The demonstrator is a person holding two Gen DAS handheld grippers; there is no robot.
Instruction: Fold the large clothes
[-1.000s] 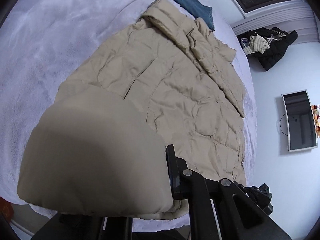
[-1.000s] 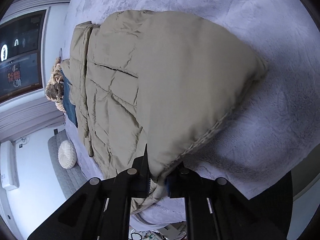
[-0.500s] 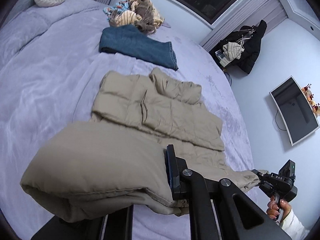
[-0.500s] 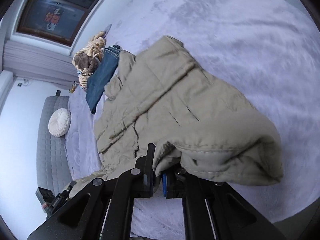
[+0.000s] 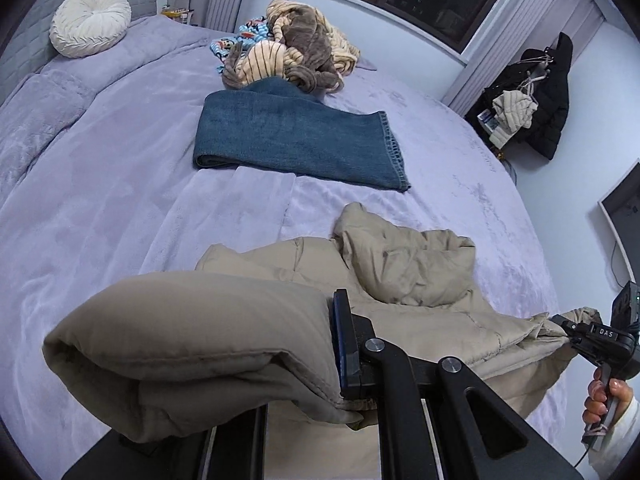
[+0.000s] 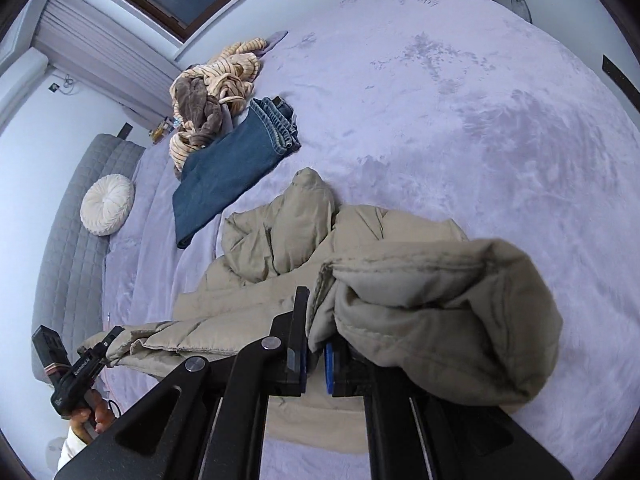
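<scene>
A beige quilted puffer jacket (image 5: 404, 268) lies on a lilac bed (image 5: 100, 184), its collar end toward the headboard. My left gripper (image 5: 320, 360) is shut on one corner of the jacket's hem, which bulges to the left of the fingers. My right gripper (image 6: 316, 352) is shut on the other hem corner (image 6: 440, 312), which drapes over its right finger. Both hold the hem raised above the jacket's body (image 6: 272, 240). The right gripper also shows in the left wrist view (image 5: 568, 328), the left gripper in the right wrist view (image 6: 108, 340).
Folded blue jeans (image 5: 296, 136) lie beyond the jacket, with a pile of striped and brown clothes (image 5: 296, 48) behind them. A round white cushion (image 5: 90, 22) rests by the grey headboard. Dark coats (image 5: 536, 96) hang at the right wall.
Both grippers have lifted the hem and carried it toward the collar end. The jacket has gone from spread flat to doubled over, and the views now look along the bed to the headboard.
</scene>
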